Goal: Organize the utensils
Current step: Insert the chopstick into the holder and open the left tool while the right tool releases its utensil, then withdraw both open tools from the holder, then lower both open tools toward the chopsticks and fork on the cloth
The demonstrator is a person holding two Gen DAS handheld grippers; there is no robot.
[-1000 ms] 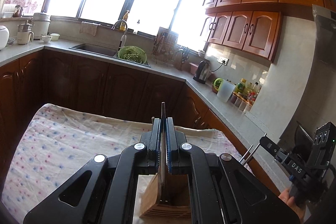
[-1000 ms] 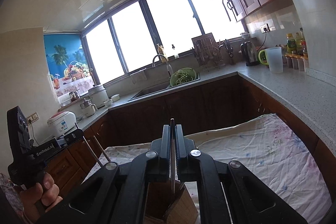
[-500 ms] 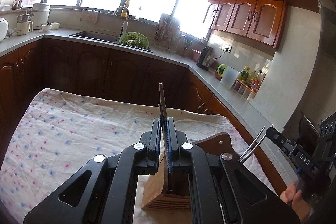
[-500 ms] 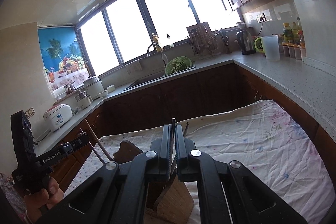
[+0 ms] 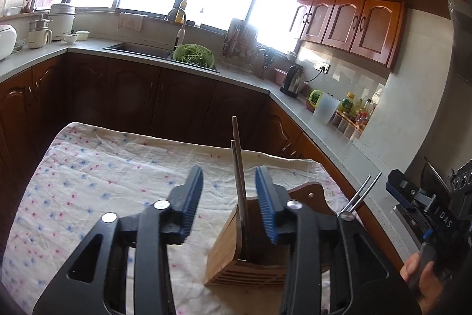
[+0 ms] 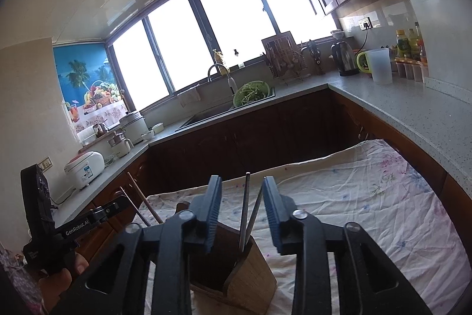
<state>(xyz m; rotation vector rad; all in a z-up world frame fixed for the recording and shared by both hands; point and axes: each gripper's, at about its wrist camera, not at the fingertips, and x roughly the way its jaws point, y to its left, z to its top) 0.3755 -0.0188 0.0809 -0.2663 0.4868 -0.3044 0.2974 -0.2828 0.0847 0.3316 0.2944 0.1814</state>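
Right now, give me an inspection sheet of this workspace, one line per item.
Surface: floral cloth over the table.
Job's things: wooden chopsticks and metal chopsticks standing in the bamboo holder.
Clutter: wooden board behind the holder.
Grippers: left gripper open, right gripper open, each astride its pair, not touching.
Cables: kettle cord to wall socket.
Surroundings: sink, green colander, cabinets, windows.

Two wrist cameras looking down over one wooden utensil holder

Each fisheye is sitting close behind its own fingers, facing the sink and windows. The left one is seeing the holder (image 5: 247, 244) from its left, the right one (image 6: 236, 264) from its right; both are sharing the floral tablecloth (image 5: 97, 182) and the other gripper.
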